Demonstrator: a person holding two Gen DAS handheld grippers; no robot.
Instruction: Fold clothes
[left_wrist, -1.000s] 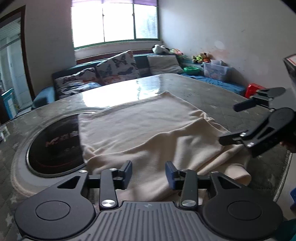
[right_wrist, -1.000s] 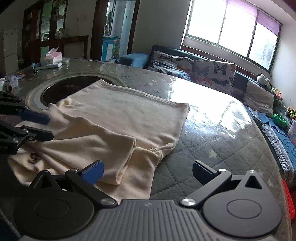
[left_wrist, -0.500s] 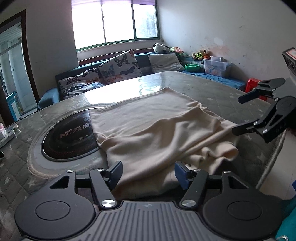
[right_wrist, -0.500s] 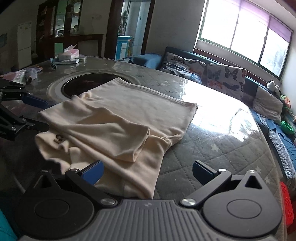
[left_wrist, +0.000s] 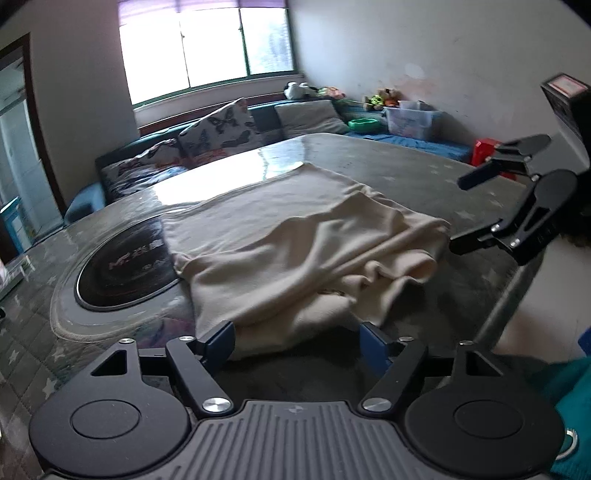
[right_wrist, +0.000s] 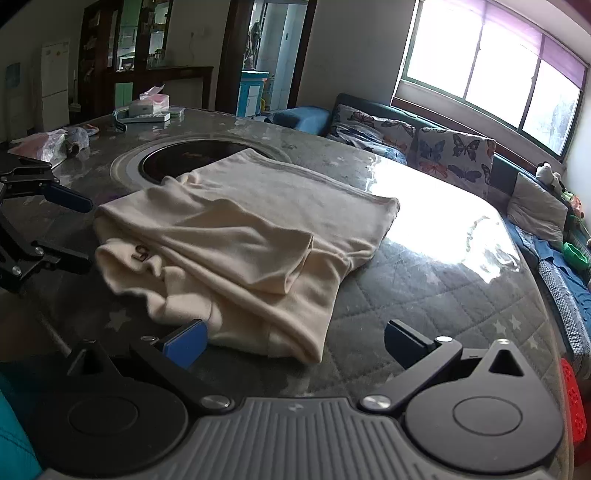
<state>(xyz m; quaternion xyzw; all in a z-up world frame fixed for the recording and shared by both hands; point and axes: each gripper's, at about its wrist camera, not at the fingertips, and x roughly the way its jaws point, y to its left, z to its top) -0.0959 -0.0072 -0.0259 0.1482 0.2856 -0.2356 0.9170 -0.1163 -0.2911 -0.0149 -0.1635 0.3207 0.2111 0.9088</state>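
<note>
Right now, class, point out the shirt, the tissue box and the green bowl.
shirt (right_wrist: 258, 206), right wrist view, on its flat back panel.
tissue box (right_wrist: 149, 105), right wrist view, on its front side.
green bowl (left_wrist: 364, 123), left wrist view, on its rim.

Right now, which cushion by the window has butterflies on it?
The white cushion with dark butterflies, propped on the sofa under the window. The grey cushion beside it is plain, with no pattern.

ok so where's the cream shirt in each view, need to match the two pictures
Left wrist: cream shirt lies centre frame, just beyond the left gripper.
Right wrist: cream shirt lies centre-left, ahead of the right gripper.
Shared landmark: round black hob under the shirt's far corner.
</note>
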